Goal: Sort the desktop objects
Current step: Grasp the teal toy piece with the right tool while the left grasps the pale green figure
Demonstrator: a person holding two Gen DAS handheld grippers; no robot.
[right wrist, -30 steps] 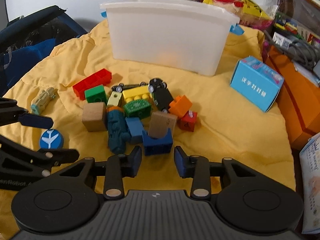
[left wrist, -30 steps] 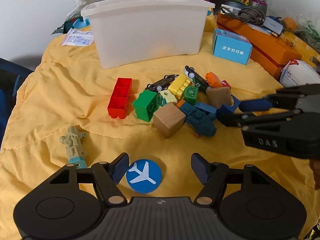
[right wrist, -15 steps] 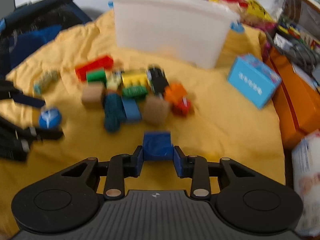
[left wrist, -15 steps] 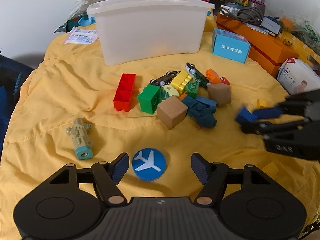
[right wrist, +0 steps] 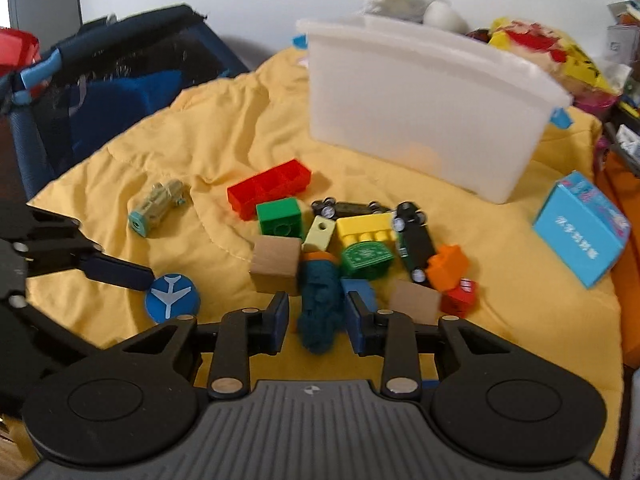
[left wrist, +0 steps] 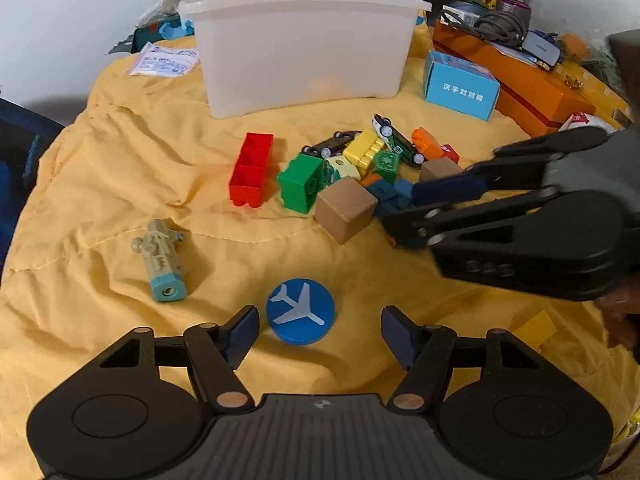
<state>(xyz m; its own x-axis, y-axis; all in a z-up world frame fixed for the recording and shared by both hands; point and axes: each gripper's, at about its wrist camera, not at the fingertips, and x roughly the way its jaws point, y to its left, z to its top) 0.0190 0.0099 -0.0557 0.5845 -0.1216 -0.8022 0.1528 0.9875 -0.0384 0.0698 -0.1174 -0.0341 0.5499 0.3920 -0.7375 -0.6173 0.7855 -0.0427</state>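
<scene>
Most toys still lay heaped on the yellow cloth (right wrist: 224, 128) before the white bin (right wrist: 420, 120); your right tool (right wrist: 314, 316) was closing around the teal figure (right wrist: 320, 304), not yet pinching; your left tool (left wrist: 316, 332) gaped over the plane disc (left wrist: 301, 311)

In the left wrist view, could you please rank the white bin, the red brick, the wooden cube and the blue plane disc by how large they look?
1. white bin
2. red brick
3. plane disc and wooden cube: about alike, and the disc lies nearer the camera, so I leave them unranked.
</scene>
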